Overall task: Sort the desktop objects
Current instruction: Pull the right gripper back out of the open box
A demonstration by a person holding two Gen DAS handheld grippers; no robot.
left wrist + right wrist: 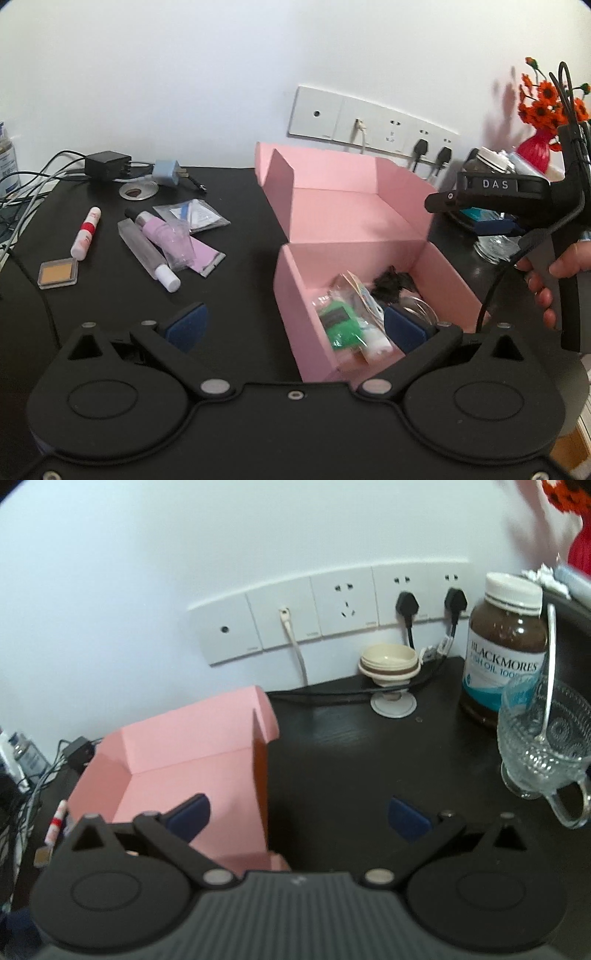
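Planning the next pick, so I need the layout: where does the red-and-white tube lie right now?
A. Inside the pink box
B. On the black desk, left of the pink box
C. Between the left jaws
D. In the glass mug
B: the red-and-white tube lies on the black desk, left of the pink box.

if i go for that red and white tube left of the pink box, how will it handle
The red and white tube looks round and lies flat on the black desk, so a sideways nudge would probably roll it. It seems small and smooth plastic, likely light and stiff, perhaps a little slippery between the pads. Nothing touches it, so approach looks free.
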